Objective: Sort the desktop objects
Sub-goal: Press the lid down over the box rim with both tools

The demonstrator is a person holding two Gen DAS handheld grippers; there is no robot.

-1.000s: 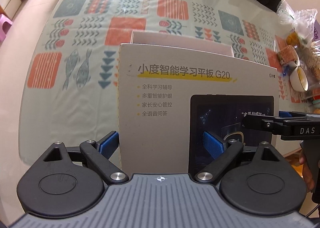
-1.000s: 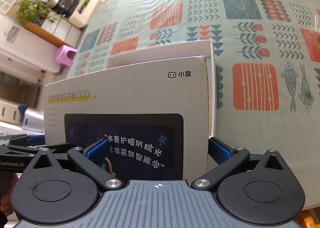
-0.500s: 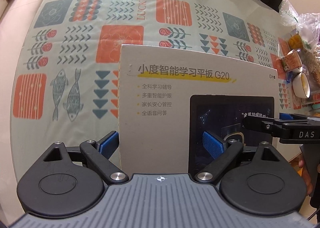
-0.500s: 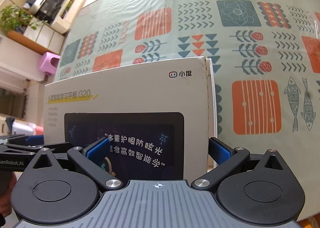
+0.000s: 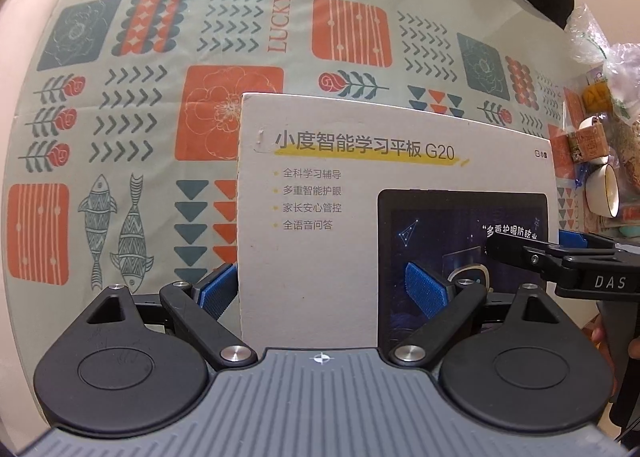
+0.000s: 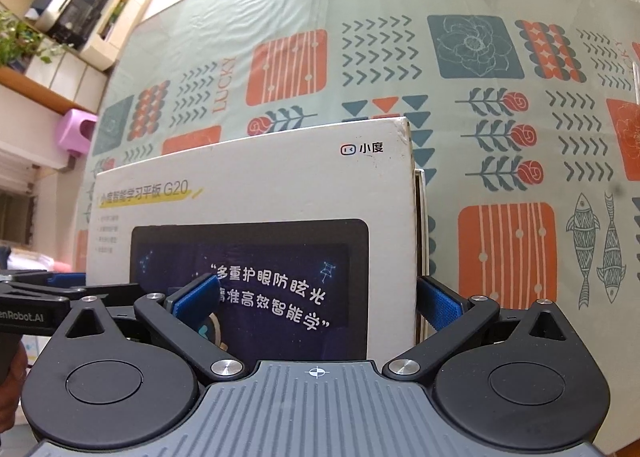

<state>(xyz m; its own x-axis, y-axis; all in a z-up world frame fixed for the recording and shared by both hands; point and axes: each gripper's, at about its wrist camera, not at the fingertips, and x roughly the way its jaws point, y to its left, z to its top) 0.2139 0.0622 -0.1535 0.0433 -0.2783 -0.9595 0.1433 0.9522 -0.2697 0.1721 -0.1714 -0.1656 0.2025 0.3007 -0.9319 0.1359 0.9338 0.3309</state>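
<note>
A white tablet box (image 5: 360, 185) printed with a dark tablet picture is held between both grippers above the table. My left gripper (image 5: 322, 291) is shut on the box's left end, one blue pad on the printed face and the other behind the edge. My right gripper (image 6: 316, 299) is shut on the right end of the box (image 6: 260, 193) in the same way. A thin white edge (image 6: 421, 225) of a second box part shows just past its right side. Each gripper appears in the other's view: the right one (image 5: 560, 253) and the left one (image 6: 40, 289).
The table (image 5: 120, 117) has a patterned cloth under glass. At its right end sit a white bowl (image 5: 602, 193), small packets and plastic bags (image 5: 608, 69). A purple stool (image 6: 76, 133) and shelves stand on the floor beyond the left edge.
Both grippers have moved together with the box, which stays fixed between them. The white box part seen beyond the top edge one second ago is out of sight in the left view.
</note>
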